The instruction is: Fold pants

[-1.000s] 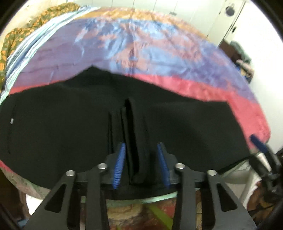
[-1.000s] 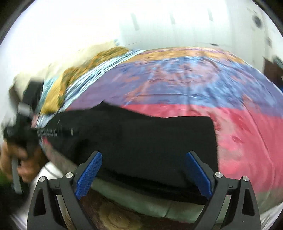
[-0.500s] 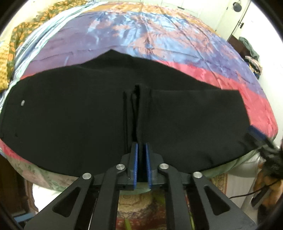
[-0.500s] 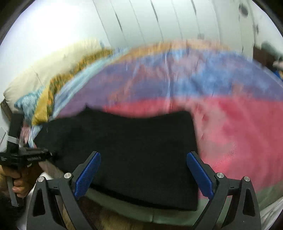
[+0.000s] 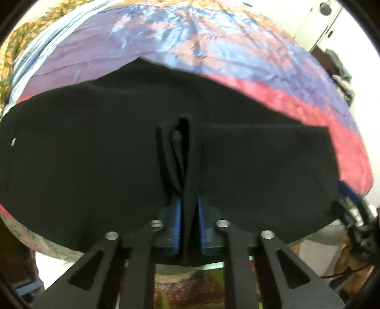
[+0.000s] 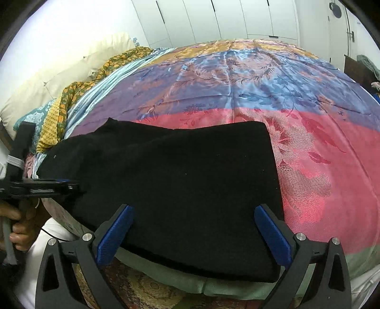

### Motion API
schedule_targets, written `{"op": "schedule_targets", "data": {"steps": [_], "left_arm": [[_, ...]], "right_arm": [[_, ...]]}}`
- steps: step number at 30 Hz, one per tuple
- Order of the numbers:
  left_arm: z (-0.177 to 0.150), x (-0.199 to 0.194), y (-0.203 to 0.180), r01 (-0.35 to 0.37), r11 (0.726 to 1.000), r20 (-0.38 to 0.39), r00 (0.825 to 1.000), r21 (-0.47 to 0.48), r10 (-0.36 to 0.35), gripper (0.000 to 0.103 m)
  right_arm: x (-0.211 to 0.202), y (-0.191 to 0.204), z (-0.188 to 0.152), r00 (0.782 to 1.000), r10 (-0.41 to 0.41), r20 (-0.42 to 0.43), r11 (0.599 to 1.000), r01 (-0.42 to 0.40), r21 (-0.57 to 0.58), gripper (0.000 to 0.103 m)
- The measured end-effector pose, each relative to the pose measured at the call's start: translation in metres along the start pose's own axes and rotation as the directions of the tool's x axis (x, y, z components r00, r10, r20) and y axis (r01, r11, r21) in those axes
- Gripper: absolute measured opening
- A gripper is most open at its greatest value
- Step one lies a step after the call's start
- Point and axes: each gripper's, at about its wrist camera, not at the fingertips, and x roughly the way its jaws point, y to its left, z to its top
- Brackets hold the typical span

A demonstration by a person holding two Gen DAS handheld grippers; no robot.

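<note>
Black pants [image 5: 95, 154] lie flat across the near edge of the bed, with the leg end [image 6: 178, 171] to the right. My left gripper [image 5: 188, 209] is shut on a pinched-up ridge of the fabric at the near edge, and the cloth stands between its blue pads. It also shows from the side in the right wrist view as the left gripper [image 6: 47, 186] at the pants' near edge. My right gripper [image 6: 193, 228] hovers over the leg end; its jaws are opening wide, the cloth lies between and below the pads, and neither pad presses on it.
The bed carries a shiny blue, purple and pink cover [image 6: 237, 78]. Cream pillows [image 6: 47, 80] and a patterned yellow-green cloth [image 6: 78, 88] lie at its left end. White wardrobe doors [image 6: 213, 21] stand behind. A hand [image 6: 19, 235] holds the left gripper's handle.
The left jaws have closed onto the raised fold of the pants. The right gripper has dropped closer to the near edge of the leg end, and its fingers have spread a little wider.
</note>
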Motion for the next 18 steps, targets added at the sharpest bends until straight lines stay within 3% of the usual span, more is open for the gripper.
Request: {"op": "schedule_targets", "data": {"steps": [3,5,8,10,13,15,17,18], "left_arm": [[0.011,-0.041,-0.009,0.015,0.998,0.159,0.987,0.064,-0.025,0.008],[0.015,-0.055,-0.006,-0.007,0.994,0.207,0.978,0.105,-0.015,0.008],[0.011,-0.033,0.011,-0.025,0.994,0.154,0.988,0.104,0.009,0.009],[0.004,-0.013,0.018,-0.024,0.996,0.106,0.994,0.090,0.015,0.008],[-0.004,-0.001,0.016,-0.050,0.994,0.114,0.993,0.094,0.039,0.009],[-0.004,0.001,0.017,-0.041,0.997,0.117,0.993,0.068,0.033,0.011],[-0.006,0.002,0.019,-0.022,0.999,0.110,0.994,0.047,0.017,0.012],[-0.005,0.003,0.019,-0.027,0.998,0.110,0.994,0.049,0.021,0.012]], "right_arm": [[-0.014,-0.009,0.006,0.999,0.023,0.048,0.998,-0.025,0.053,0.102],[-0.029,-0.014,0.013,0.994,0.032,0.104,0.996,-0.040,0.079,0.102],[-0.052,-0.016,0.032,0.982,0.052,0.182,0.997,-0.062,0.047,0.102],[-0.055,-0.014,0.046,0.976,0.103,0.190,0.995,-0.102,-0.015,0.102],[-0.032,-0.008,0.051,0.968,0.240,0.071,0.968,-0.233,-0.089,0.102],[0.004,-0.012,0.036,0.941,0.321,-0.105,0.942,-0.329,-0.072,0.101],[0.030,-0.022,0.018,0.931,0.292,-0.217,0.950,-0.308,-0.044,0.099],[0.027,-0.023,0.019,0.934,0.296,-0.202,0.947,-0.314,-0.064,0.097]]}}
